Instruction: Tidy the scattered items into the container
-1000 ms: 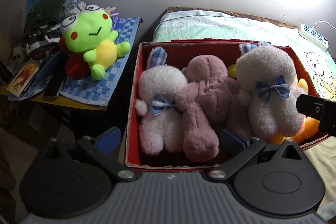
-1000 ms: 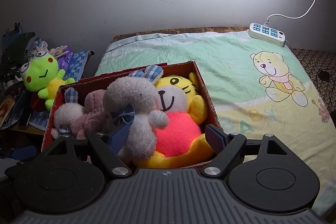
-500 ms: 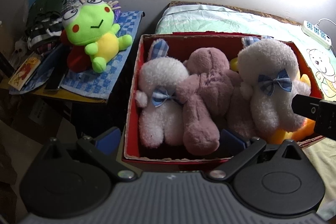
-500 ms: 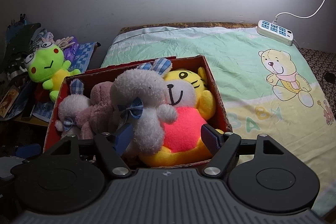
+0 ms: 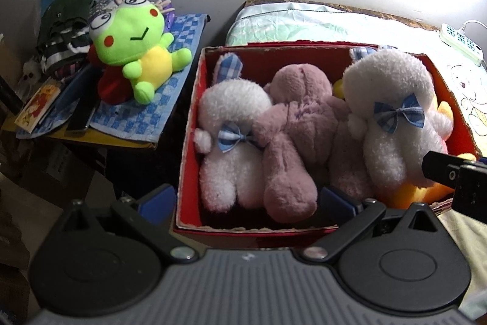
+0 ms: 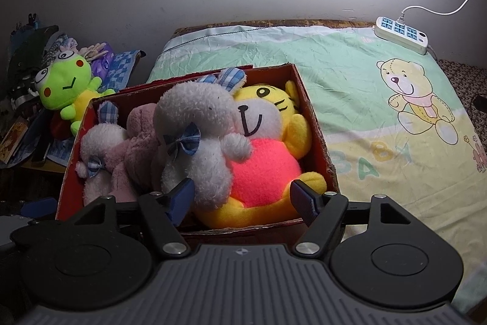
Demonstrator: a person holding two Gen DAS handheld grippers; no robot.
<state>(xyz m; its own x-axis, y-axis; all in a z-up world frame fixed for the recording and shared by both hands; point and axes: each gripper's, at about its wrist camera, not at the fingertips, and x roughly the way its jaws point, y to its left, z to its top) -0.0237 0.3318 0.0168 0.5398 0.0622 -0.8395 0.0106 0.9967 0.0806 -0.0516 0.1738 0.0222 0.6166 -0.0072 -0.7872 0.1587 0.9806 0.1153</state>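
Bed (image 6: 350, 87), box (image 5: 190, 124) closer than before

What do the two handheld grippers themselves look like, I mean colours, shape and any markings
Both match. The left gripper and right gripper each have a grey ribbed body with a small round emblem at its centre, two black round housings at the sides, and black arms with silver rivets. Each ends in blue fingers; those in the right view are ribbed. No cables, sleeves or hands show.

Pastel letters spelling "BABY" were printed on the bed sheet (image 6: 350, 99), just below the cartoon bear (image 6: 417, 99), no other lettering was legible anywhere around it
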